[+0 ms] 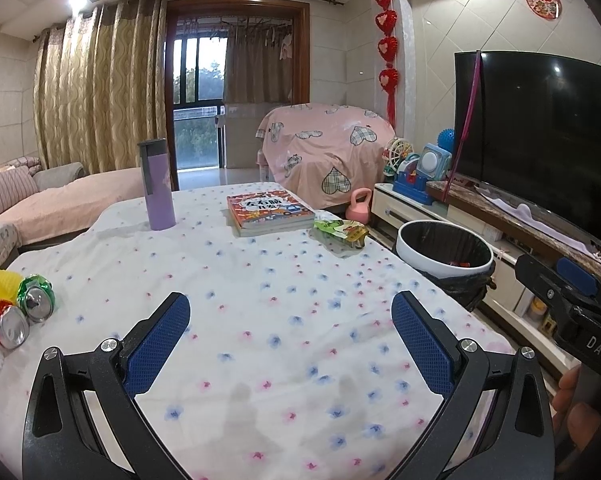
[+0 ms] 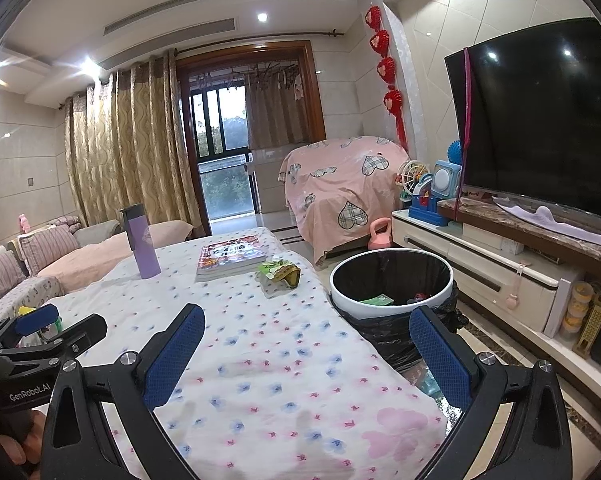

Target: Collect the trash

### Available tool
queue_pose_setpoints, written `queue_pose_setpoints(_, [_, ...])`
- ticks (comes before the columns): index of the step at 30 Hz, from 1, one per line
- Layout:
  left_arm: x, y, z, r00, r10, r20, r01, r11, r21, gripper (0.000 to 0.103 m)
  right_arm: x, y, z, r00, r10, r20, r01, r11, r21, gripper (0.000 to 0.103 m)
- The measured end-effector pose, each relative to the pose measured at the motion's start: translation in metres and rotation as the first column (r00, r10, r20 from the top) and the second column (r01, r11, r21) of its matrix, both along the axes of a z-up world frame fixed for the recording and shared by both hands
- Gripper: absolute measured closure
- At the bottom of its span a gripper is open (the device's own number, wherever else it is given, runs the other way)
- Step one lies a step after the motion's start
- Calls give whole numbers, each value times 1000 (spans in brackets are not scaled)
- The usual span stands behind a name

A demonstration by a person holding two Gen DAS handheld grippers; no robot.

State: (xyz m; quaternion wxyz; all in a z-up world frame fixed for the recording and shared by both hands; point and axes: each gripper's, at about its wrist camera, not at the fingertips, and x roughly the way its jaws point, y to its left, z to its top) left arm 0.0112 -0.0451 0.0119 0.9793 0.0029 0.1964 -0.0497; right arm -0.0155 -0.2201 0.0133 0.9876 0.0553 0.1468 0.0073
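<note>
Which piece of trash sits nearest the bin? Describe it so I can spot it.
Start at the flowered table and find the book. Just right of it, at the edge nearest the trash bin, lies a snack wrapper, the only crumpled green-and-yellow thing there.

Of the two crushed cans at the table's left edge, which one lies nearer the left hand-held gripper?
The red can. It lies closer to the camera and lower in the left wrist view than the green can, which sits just behind it, beside the yellow cup.
</note>
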Motion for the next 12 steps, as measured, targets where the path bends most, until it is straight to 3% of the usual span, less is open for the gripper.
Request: queue_pose_setpoints(12, [15, 5, -8, 998, -6, -58, 5, 1000, -20, 0, 18, 4, -4, 998, 30, -50, -30, 1000, 8, 0])
